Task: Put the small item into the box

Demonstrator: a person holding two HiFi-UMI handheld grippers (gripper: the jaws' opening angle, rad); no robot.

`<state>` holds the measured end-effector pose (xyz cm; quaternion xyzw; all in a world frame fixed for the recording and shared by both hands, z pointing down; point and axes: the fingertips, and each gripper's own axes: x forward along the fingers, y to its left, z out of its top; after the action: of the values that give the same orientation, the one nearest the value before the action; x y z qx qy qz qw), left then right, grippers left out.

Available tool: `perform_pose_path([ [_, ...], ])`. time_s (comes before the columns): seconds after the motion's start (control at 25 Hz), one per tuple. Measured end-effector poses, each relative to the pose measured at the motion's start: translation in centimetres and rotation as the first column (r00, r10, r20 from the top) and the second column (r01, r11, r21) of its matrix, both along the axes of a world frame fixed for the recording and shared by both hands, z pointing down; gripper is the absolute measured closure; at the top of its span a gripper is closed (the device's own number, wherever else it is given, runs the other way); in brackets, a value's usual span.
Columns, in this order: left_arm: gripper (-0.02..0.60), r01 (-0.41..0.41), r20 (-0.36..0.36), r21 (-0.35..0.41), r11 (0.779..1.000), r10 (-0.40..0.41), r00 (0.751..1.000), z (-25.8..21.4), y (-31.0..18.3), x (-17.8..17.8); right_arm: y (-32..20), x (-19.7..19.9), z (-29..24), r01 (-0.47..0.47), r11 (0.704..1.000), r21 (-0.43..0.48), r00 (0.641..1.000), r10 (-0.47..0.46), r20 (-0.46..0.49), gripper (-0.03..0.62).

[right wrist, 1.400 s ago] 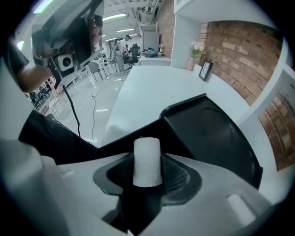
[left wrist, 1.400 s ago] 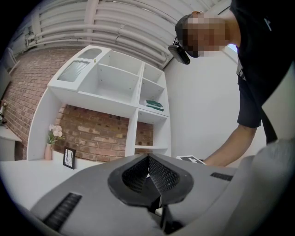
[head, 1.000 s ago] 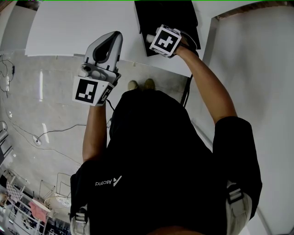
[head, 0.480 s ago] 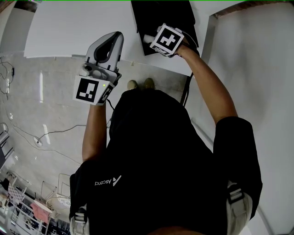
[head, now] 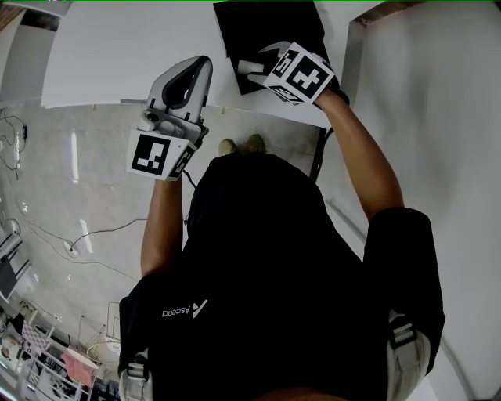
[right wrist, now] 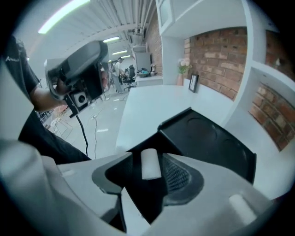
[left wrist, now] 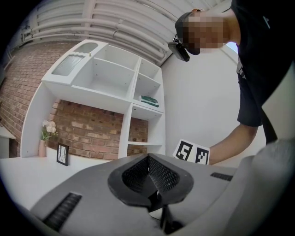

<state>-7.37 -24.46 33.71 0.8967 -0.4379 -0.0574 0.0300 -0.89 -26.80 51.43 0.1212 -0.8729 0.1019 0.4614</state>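
Observation:
A small white cylinder (head: 248, 66) (right wrist: 150, 164) lies between the jaws of my right gripper (head: 261, 58) (right wrist: 147, 156), over the near corner of the black box (head: 266, 23) (right wrist: 209, 136). The jaws stand apart with a thin gap on each side of the cylinder, so the pads do not press on it. The box sits open on the white table (head: 117, 55) (right wrist: 152, 103). My left gripper (head: 192, 69) (left wrist: 148, 159) hangs over the table's near edge, left of the box. Its pads meet with nothing between them.
A white shelf unit (left wrist: 115, 87) stands against a brick wall at the table's far end, its side panel (head: 423, 117) to my right. A small picture frame (left wrist: 62, 154) and flowers (left wrist: 47, 131) rest on the table. Cables (head: 86, 231) lie on the grey floor.
My right gripper has turned, its marker cube swinging to the right, and it stays over the box with the white cylinder at its jaws. The left gripper has hardly moved.

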Motion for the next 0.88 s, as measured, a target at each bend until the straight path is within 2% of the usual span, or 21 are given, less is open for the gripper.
perform_pose_path([
  [0.08,0.583,-0.008,0.006,0.005,1.0,0.008,1.0,0.0,0.5,0.8,0.3,0.5,-1.9,-0.026,0.999,0.046,0.996,0.022,0.083,0.396],
  [0.2,0.583,-0.022,0.006,0.011,1.0,0.022,1.0,-0.3,-0.6,-0.1,-0.6,-1.0,-4.9,-0.067,0.992,0.111,0.979,0.044,0.199,0.408],
  [0.4,0.583,-0.049,0.032,0.021,0.999,0.048,0.998,-1.3,-0.7,0.5,-0.3,-0.9,-10.2,-0.151,0.966,0.211,0.929,0.066,0.363,0.444],
  [0.52,0.583,-0.062,0.048,0.023,0.998,0.061,0.997,-1.7,0.5,2.0,1.3,0.2,-13.7,-0.221,0.937,0.269,0.87,0.066,0.488,0.482],
  [0.72,0.583,-0.091,0.042,0.038,0.995,0.09,0.995,-3.6,1.0,3.1,2.6,0.6,-19.4,-0.322,0.879,0.351,0.748,0.01,0.663,0.565],
  [0.88,0.583,-0.116,0.027,0.058,0.992,0.114,0.993,-5.3,1.8,3.9,3.8,0.8,-22.5,-0.383,0.854,0.351,0.664,-0.01,0.748,0.591],
])
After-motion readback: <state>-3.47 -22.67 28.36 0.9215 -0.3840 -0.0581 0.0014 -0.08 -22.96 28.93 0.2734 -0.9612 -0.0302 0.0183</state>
